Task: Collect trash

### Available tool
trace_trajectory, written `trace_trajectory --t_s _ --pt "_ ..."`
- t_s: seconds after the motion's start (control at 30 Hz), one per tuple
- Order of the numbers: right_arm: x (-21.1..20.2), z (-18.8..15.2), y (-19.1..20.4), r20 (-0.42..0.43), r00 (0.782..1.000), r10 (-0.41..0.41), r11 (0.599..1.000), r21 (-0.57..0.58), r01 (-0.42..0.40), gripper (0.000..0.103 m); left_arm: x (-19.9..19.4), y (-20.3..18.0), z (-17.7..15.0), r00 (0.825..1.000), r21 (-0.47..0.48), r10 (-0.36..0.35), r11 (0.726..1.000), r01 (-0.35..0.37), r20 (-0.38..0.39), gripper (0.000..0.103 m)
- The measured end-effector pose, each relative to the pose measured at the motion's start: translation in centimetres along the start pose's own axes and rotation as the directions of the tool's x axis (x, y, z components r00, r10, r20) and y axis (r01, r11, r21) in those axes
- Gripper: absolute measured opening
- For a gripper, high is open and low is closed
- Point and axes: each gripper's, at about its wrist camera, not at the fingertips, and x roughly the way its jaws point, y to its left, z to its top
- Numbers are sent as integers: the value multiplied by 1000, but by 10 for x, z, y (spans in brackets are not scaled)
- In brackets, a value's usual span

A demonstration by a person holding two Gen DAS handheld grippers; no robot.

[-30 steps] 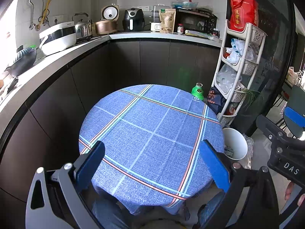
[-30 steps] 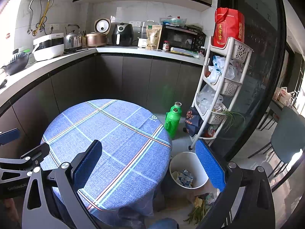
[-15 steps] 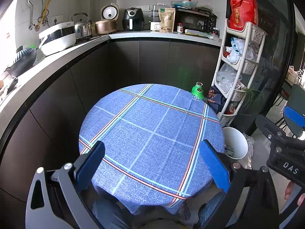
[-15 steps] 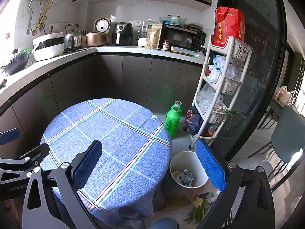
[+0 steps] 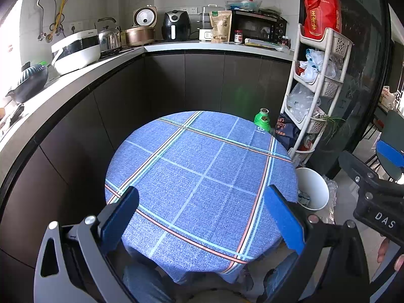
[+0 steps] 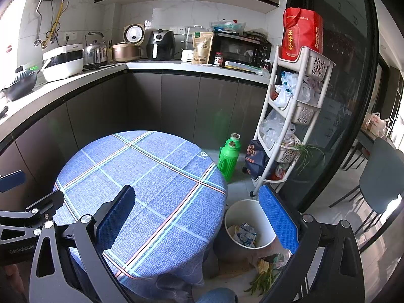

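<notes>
A white trash bin (image 6: 248, 224) stands on the floor right of the round table (image 6: 141, 176) with its blue plaid cloth. Crumpled wrappers (image 6: 245, 234) lie inside it. The bin also shows in the left wrist view (image 5: 313, 189). Green vegetable scraps and paper (image 6: 265, 270) lie on the floor in front of the bin. My left gripper (image 5: 202, 217) is open and empty above the table's near edge. My right gripper (image 6: 199, 217) is open and empty, hovering over the table's right edge and the bin.
A green thermos (image 6: 228, 159) and a dark bag (image 6: 256, 159) stand on the floor by a white shelf cart (image 6: 290, 116). Dark cabinets with a cluttered counter (image 6: 176, 65) wrap behind the table. A glass door (image 6: 341, 116) and a chair (image 6: 381, 176) are at the right.
</notes>
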Motion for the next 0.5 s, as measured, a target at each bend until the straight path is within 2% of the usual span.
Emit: trace_trajectory --t_s 0.5 --pt "0 1 -1 -1 1000 1 1000 1 -1 94 -1 -1 0 1000 0 0 1000 0 -1 99"
